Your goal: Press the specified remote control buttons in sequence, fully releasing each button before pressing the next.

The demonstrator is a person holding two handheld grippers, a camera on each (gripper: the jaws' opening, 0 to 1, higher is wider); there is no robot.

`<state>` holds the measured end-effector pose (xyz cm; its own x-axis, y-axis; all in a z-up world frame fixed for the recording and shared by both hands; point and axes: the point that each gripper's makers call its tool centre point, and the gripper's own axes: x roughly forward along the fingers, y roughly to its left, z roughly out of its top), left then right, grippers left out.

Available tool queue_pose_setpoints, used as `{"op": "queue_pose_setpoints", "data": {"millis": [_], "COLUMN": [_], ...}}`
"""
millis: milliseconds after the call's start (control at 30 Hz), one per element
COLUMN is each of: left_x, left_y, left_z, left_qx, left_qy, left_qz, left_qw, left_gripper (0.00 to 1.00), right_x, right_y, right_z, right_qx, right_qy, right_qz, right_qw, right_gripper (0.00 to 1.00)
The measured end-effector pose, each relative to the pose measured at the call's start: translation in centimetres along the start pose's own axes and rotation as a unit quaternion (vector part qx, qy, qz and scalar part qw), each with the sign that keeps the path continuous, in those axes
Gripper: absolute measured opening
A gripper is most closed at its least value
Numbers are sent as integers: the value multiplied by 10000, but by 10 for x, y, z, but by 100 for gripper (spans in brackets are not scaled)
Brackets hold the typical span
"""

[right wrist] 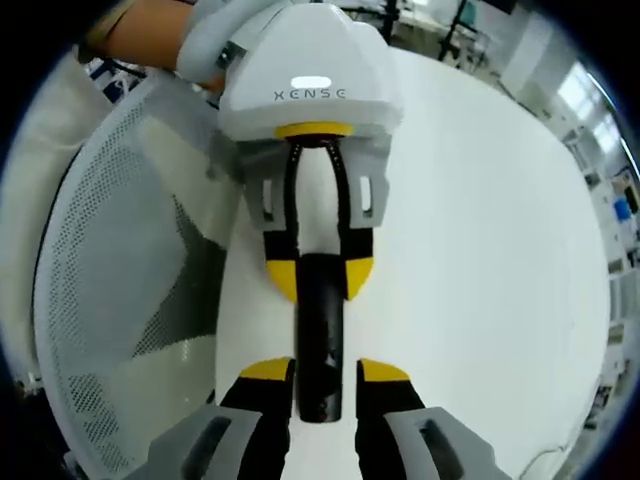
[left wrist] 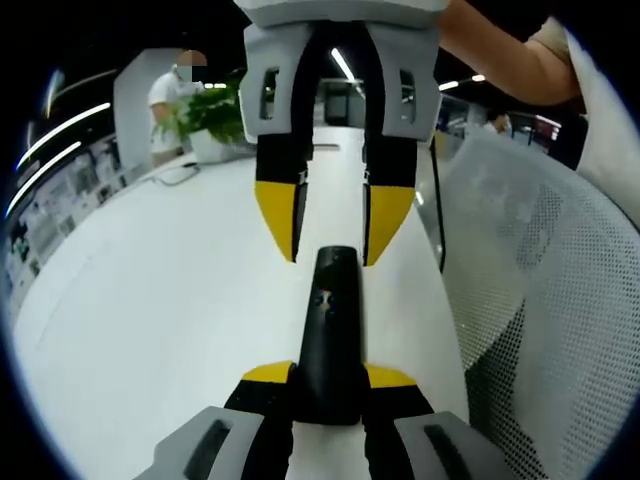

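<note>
Clamped on the near end of a slim black plastic remote control [left wrist: 327, 340]: left gripper [left wrist: 327, 378], yellow-tipped fingers [left wrist: 265, 376] against both its sides above a smooth white worktop [left wrist: 150, 310]. Beyond its far tip, right gripper [left wrist: 330, 225], fingers apart, straddling it. In the right gripper view, left gripper [right wrist: 320, 272] gripping the remote's [right wrist: 320, 340] opposite end. Farther off, white mesh chair back [left wrist: 545, 290], green potted plant [left wrist: 215, 115].

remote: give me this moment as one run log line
left gripper: shut on remote | right gripper: open, straddling remote's far end | buttons: untouched | below: white table
</note>
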<state>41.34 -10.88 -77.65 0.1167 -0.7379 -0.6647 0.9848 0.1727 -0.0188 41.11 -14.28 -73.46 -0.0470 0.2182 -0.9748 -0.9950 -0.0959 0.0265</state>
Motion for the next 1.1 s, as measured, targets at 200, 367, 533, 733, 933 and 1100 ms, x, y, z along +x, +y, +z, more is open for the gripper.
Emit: {"op": "queue_pose_setpoints", "data": {"millis": [200,367,533,733,933,1100], "left_x": [0,1,1,2,2,2], "left_y": [1,1,1,1,0,0], "left_z": [0,1,2,2,3,3], "left_qx": [-2,-3,-3,-2,-3,-6], "left_qy": [10,18,30,35,37,40], "left_qz": [5,8,11,12,11,12], "left_qw": [10000,10000,10000,10000,10000,10000], "left_gripper": [24,24,24,24,24,24], "right_x": [-1,0,1,5,8,10], "right_y": [0,0,0,-2,-2,-1], "right_z": [-10,-15,-24,-37,-46,-47], "right_qx": [97,138,216,290,388,433], "right_qy": [45,56,69,165,207,184], "right_qz": [9,13,28,17,48,66], "right_qw": [9999,9999,9997,9994,9990,9989], "right_gripper": [26,26,27,27,28,28]}}
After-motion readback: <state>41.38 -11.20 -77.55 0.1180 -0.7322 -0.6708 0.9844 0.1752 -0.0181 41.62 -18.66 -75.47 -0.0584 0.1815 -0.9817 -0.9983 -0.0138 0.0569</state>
